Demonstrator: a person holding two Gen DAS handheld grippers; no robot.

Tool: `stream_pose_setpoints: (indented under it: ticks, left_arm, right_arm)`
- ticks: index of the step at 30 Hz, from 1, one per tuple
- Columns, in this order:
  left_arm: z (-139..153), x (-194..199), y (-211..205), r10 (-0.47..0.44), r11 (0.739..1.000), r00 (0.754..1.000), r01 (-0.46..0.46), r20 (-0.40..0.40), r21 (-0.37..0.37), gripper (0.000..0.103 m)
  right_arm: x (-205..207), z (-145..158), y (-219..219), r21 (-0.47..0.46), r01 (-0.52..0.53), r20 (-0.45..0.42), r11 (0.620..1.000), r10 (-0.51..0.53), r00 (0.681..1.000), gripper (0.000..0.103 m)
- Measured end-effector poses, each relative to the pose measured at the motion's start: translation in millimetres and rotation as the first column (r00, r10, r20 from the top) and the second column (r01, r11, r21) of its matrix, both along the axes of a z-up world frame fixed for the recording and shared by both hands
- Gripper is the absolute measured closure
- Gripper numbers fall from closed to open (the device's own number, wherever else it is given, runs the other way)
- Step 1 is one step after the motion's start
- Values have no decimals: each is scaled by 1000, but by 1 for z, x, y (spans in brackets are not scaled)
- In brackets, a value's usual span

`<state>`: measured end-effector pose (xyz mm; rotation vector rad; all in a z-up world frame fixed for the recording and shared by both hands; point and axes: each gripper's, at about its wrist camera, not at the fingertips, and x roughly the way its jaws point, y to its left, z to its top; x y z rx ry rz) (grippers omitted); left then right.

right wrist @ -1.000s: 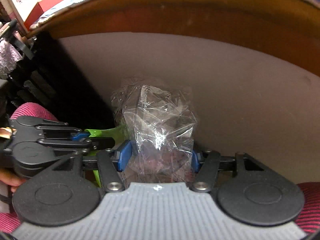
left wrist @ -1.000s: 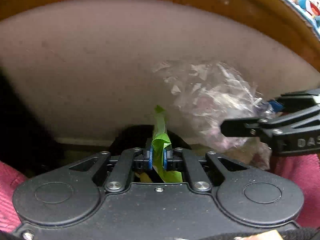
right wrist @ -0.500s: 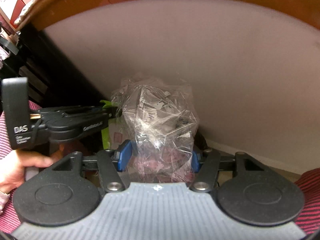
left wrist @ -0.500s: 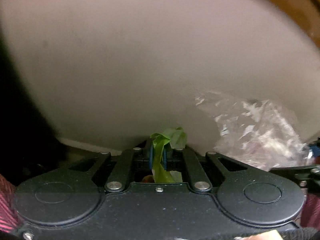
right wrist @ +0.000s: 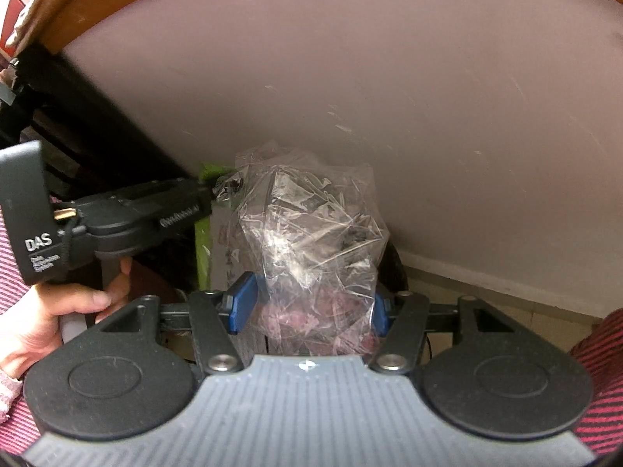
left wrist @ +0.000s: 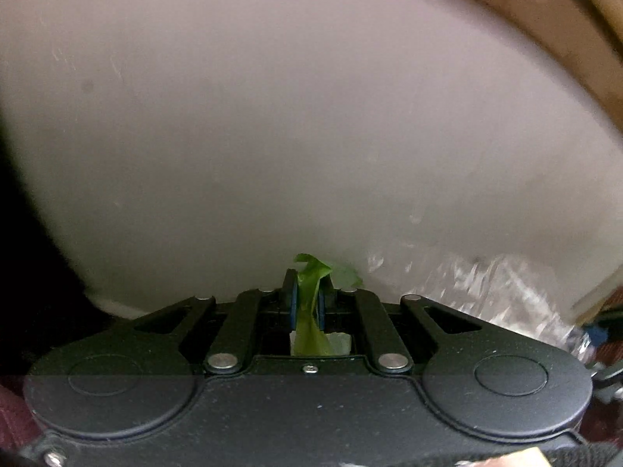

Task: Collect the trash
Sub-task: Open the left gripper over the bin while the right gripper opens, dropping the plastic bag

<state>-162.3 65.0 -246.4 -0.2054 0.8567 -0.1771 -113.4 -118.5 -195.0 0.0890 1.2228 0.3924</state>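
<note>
Trash: green wrapper [left wrist: 307,292] at lower centre of the left wrist view; clear plastic bag [right wrist: 311,241] at centre of the right wrist view.
Left gripper [left wrist: 306,303]: blue pads pressed together on the wrapper, a crumpled end poking out above the tips.
Right gripper [right wrist: 311,307]: blue pads spread wide, pinching the bag by its lower sides; bag stands up above them.
Hand [right wrist: 58,311]: lower left of the right wrist view, gripping the left tool's handle.
Nearby: bag shows at lower right of the left wrist view, just beside the left tips.
Ahead: plain mauve wall [right wrist: 389,78] fills most of both views.
Edges: brown wooden edge [left wrist: 545,19] curves across upper right; dark furniture [right wrist: 78,97] at left.
Floor: pale strip [right wrist: 486,284] at the wall's foot, right side, bare.
</note>
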Motion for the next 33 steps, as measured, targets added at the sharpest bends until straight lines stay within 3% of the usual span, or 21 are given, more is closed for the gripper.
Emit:
stream_pose_setpoints:
  ticks: [3,10,12,18,23,33]
  left_arm:
    - [-1,0,1,0,1000,1000,0,3,-4,92]
    - [-18,9,-13,-55,995,990,65,-133,70,82]
    - [-18,14,-11,-59,995,988,71,-146,73,62]
    - [-20,24,-9,-35,997,978,48,-207,57,43]
    - [-22,25,-8,-43,997,975,57,-220,59,37]
    - [-12,23,-17,4,987,973,32,-230,156,36]
  right_arm:
    - [0,1,-1,0,9,-6,1000,-9,1000,41]
    - [0,2,0,1,12,-18,1000,-12,1000,41]
    - [1,1,0,2,16,-21,1000,-16,1000,41]
    - [4,-5,-7,9,37,-42,999,-37,998,41]
    - [8,-11,-8,20,55,-67,998,-54,996,40]
    - [19,-47,12,7,42,-126,999,-41,991,38]
